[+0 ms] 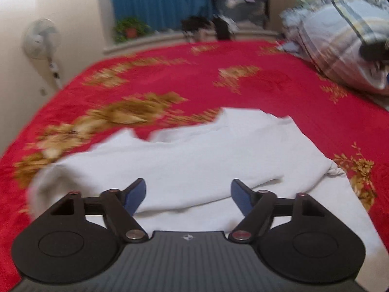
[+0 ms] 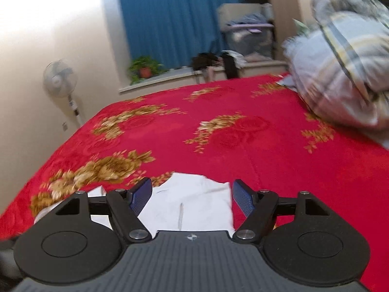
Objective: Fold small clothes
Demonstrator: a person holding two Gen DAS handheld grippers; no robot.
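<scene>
Hovering, both grippers, left [image 1: 188,193] and right [image 2: 192,196], jaws wide, empty. White garment [image 1: 194,160] lies rumpled on the bed [image 1: 267,85]. Risk: pinching several layers, or bedspread, skews the fold.

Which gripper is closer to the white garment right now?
Hard to call. The left gripper hovers open over the garment, which fills its view; the right gripper is open over its edge.

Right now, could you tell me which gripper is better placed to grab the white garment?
Probably the left gripper: it is open over the white garment, with rumpled cloth between its fingers. The right gripper is open too, seeing only one edge.
</scene>
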